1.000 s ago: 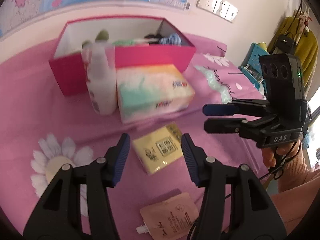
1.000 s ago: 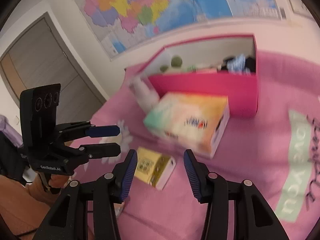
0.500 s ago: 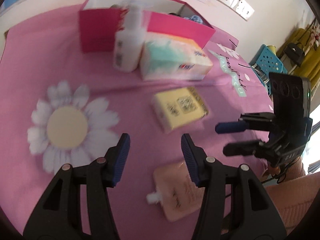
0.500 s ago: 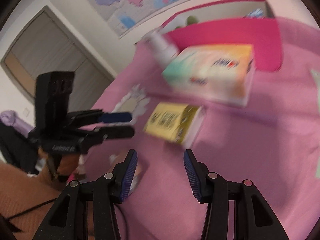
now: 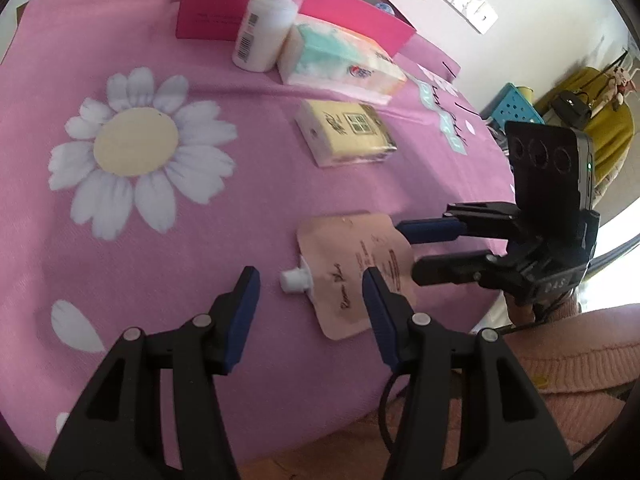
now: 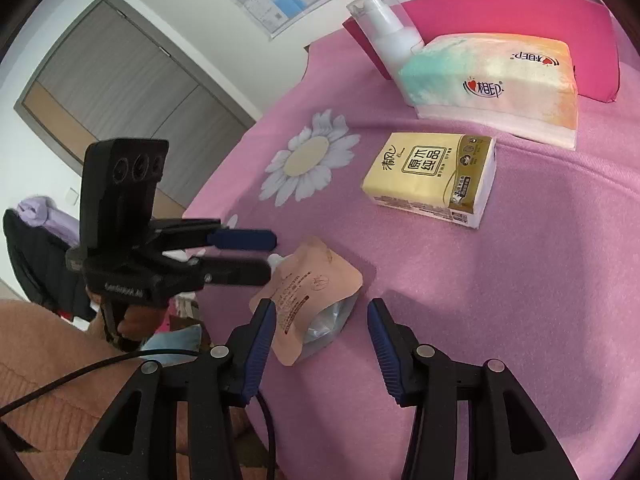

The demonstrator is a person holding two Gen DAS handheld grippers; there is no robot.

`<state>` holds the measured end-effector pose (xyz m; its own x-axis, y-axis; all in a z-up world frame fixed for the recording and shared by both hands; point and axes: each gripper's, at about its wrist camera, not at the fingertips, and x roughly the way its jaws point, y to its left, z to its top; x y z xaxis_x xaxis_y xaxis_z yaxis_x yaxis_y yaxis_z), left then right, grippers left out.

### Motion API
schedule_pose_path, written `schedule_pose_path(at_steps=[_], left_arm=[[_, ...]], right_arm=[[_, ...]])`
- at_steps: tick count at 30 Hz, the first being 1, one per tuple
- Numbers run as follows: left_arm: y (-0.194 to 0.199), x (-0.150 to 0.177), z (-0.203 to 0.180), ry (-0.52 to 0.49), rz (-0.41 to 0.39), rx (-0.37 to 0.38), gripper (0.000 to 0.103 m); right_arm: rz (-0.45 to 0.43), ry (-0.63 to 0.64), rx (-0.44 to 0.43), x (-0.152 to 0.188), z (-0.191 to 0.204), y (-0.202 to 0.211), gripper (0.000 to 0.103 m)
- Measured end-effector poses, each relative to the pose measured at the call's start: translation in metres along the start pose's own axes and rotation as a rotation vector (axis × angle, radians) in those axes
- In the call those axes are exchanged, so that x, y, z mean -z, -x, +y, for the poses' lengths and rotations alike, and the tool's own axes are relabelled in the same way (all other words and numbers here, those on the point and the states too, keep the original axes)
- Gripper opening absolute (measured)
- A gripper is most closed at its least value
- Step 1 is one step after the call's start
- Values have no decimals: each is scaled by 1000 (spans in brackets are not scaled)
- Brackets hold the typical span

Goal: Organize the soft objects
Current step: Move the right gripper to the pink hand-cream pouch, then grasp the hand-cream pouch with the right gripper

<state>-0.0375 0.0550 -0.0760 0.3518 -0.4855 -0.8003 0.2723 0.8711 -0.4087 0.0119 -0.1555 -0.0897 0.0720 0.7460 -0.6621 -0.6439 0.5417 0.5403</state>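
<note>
Lying near cloth [image 5: 200, 240] edge: pouch [image 5: 352, 264]; grippers flanking.

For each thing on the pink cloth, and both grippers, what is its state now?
Peach spout pouch: lying flat, capped.
Yellow tissue pack: lying flat, sealed.
Large tissue pack: lying against the box.
Pump bottle: upright.
Pink box: open-topped.
Left gripper: open, empty.
Right gripper: open, jaws just narrowed.

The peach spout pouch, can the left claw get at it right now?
Probably yes: the pouch lies flat on the pink cloth just ahead of the open left claw, nothing on top; the right claw hovers at its far edge.
</note>
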Motion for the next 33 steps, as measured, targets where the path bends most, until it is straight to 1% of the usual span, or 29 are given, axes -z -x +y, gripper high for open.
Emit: schedule_pose_path(at_steps=[2, 4, 9, 10, 14, 16, 20, 21, 25, 33], left_arm=[[-2, 0, -2, -1, 1, 21, 55], [-3, 0, -3, 9, -1, 41, 55], [-5, -2, -2, 42, -13, 52, 55], [-6, -3, -3, 50, -14, 48, 55], [-10, -10, -5, 83, -25, 50, 55], [-12, -14, -6, 80, -30, 47, 55], [-13, -24, -18, 42, -50, 29, 55], [-12, -26, -20, 35, -58, 28, 55], [-5, -40, -27, 14, -97, 36, 55], [2, -60, -37, -23, -146, 11, 55]], right_arm=[[1, -1, -4, -1, 2, -5, 40], [6, -8, -3, -3, 3, -12, 28], [-4, -32, -8, -4, 0, -13, 17], [-7, -34, -6, -4, 0, -13, 16], [-26, -35, 15, -2, -2, -11, 16], [-37, -40, 32, -1, -5, -8, 16], [-62, -38, 55, -1, -8, 3, 16], [-81, -32, 69, 0, -8, 13, 16], [-112, -23, 83, -4, -9, 26, 16], [-186, -10, 99, -11, -9, 48, 16]])
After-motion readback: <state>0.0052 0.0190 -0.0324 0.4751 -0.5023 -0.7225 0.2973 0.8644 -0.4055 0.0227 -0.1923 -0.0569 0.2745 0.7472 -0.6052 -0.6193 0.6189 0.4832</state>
